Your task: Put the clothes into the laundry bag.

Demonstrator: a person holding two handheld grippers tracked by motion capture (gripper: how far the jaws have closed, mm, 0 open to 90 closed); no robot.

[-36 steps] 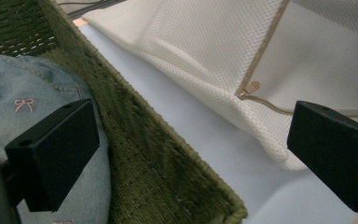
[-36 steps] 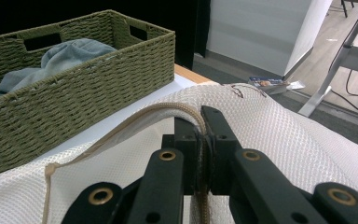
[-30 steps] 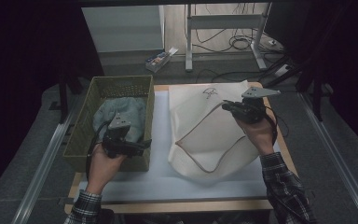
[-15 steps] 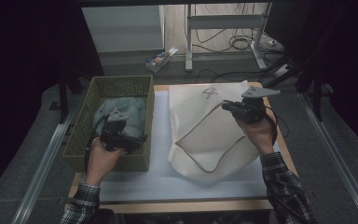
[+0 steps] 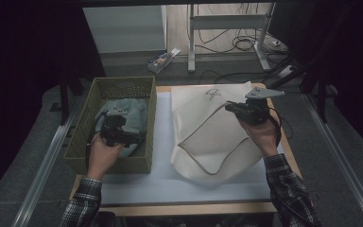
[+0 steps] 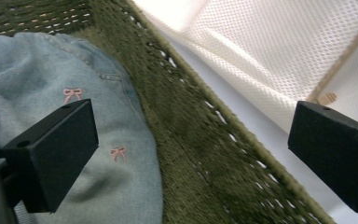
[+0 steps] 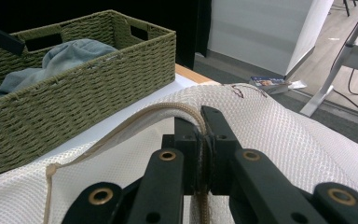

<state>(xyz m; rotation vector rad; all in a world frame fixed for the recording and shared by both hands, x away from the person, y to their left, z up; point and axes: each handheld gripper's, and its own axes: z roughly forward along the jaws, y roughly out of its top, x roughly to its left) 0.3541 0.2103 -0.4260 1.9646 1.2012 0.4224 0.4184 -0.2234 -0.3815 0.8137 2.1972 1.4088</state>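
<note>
A green woven basket point(image 5: 118, 165) stands at the table's left with a blue denim garment point(image 5: 134, 113) inside. My left gripper point(image 5: 139, 138) hovers open inside the basket, just over the denim. In the left gripper view one jaw sits over the denim point(image 6: 42, 65), which has small pink bows. The other jaw hangs beyond the basket wall point(image 6: 186, 130). A white mesh bag point(image 5: 208, 127) with beige trim lies to the right. My right gripper point(image 5: 228, 108) is shut on the trim at the bag's opening. The right gripper view shows the trim point(image 7: 182, 109) pinched and lifted between the jaws.
A white mat point(image 5: 165, 184) covers the wooden table under the basket and bag. On the floor beyond lie a small box point(image 5: 163, 59), desk legs and cables point(image 5: 236, 45). Metal rails run along both sides of the table.
The left hand has pushed its gripper forward from the basket's near wall into the basket, over the denim. The right gripper has stayed put, holding the bag's trim.
</note>
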